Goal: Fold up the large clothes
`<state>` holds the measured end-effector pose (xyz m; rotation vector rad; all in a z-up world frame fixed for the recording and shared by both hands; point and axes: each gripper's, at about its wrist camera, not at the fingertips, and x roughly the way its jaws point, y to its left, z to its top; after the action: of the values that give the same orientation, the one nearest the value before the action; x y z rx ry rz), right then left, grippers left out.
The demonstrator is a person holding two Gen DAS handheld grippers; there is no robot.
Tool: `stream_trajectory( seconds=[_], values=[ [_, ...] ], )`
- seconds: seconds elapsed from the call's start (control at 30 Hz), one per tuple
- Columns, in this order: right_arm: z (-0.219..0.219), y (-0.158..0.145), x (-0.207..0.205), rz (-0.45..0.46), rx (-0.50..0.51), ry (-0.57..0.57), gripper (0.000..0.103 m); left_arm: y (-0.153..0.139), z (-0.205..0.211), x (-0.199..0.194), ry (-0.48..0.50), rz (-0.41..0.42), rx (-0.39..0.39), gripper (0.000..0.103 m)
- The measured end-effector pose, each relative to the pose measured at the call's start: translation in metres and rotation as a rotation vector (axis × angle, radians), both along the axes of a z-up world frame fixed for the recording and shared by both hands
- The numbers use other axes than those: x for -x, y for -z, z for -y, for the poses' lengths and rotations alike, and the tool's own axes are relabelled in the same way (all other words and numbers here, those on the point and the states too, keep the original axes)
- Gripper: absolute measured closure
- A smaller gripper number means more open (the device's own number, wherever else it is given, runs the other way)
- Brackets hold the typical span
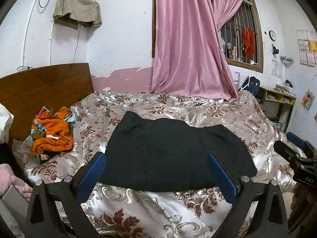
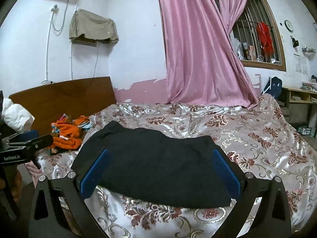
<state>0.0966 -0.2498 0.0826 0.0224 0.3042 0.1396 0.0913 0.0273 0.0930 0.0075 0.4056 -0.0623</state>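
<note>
Dark garment (image 1: 170, 152) lay flat on the floral bedspread (image 1: 227, 117), long axis crosswise to both grippers, near edge just ahead of the left gripper (image 1: 158, 175) and right gripper (image 2: 161, 173), both with jaws apart and empty, neither clearly nearer.

- I'm looking into a home bedroom: a bed (image 1: 227, 119) under a floral satin cover, with a wooden headboard (image 1: 45, 91).
- Pink curtain (image 1: 188, 39) over a barred window (image 1: 243, 39).
- Wall clock (image 1: 272, 35), cluttered shelf (image 1: 277, 97).
</note>
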Motion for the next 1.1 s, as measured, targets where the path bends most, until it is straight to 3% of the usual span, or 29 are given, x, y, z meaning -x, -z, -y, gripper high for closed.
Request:
stream_trajectory(
  seconds=[0.43,0.63,0.8,1.1],
  values=[
    [-0.004,0.040,0.042,0.043,0.044,0.041,0.002,0.057,0.015,0.020,0.004,-0.009,-0.039,0.000],
    [-0.001,0.063,0.043,-0.033,0.064,0.035,0.002,0.079,0.024,0.028,0.024,-0.031,-0.062,0.000],
    [0.013,0.074,0.033,-0.100,0.040,0.068,0.002,0.087,0.022,0.030,0.021,-0.058,-0.042,0.000],
    [0.019,0.078,0.030,-0.124,0.029,0.087,0.002,0.086,0.019,0.027,0.018,-0.059,-0.042,0.000]
  ],
)
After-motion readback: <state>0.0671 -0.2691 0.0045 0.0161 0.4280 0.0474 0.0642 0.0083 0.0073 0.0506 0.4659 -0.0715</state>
